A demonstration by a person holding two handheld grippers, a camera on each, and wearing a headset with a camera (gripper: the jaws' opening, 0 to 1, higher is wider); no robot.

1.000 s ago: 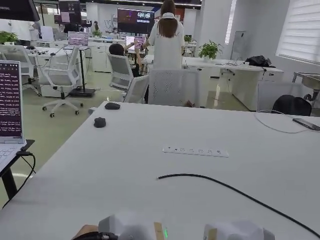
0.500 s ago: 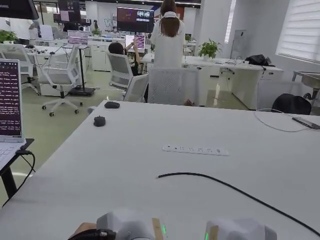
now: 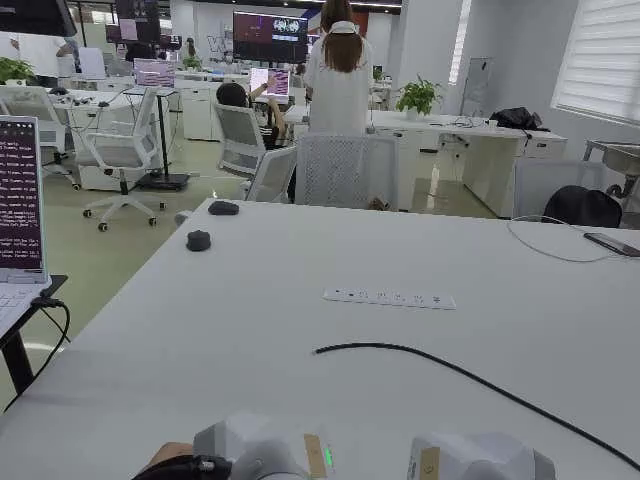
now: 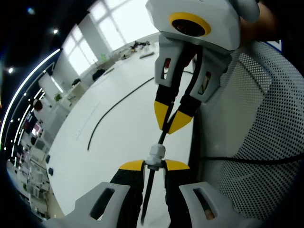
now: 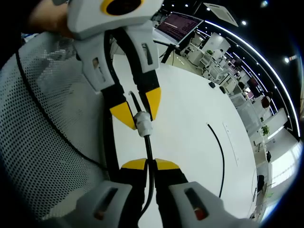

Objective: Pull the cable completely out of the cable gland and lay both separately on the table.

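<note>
In the left gripper view my left gripper [image 4: 153, 165] is shut on the white cable gland [image 4: 155, 154]. A black cable [image 4: 166, 129] runs out of the gland. My right gripper [image 4: 172, 118] faces the left one and is shut on that cable just beyond the gland. The right gripper view gives the same from the other side: my right gripper [image 5: 149, 164] pinches the cable [image 5: 149, 147], and my left gripper [image 5: 137, 110] holds the gland [image 5: 141, 122]. The rest of the cable [image 3: 450, 375] lies curved on the white table [image 3: 250, 330], its free end near the middle.
A white power strip [image 3: 390, 298] lies beyond the cable. Two dark mice [image 3: 199, 240] [image 3: 223, 208] sit at the far left, a phone [image 3: 612, 244] at the far right. A laptop [image 3: 20, 200] stands to the left. White mesh [image 4: 256, 118] is close behind the grippers. A person [image 3: 338, 80] stands beyond the table.
</note>
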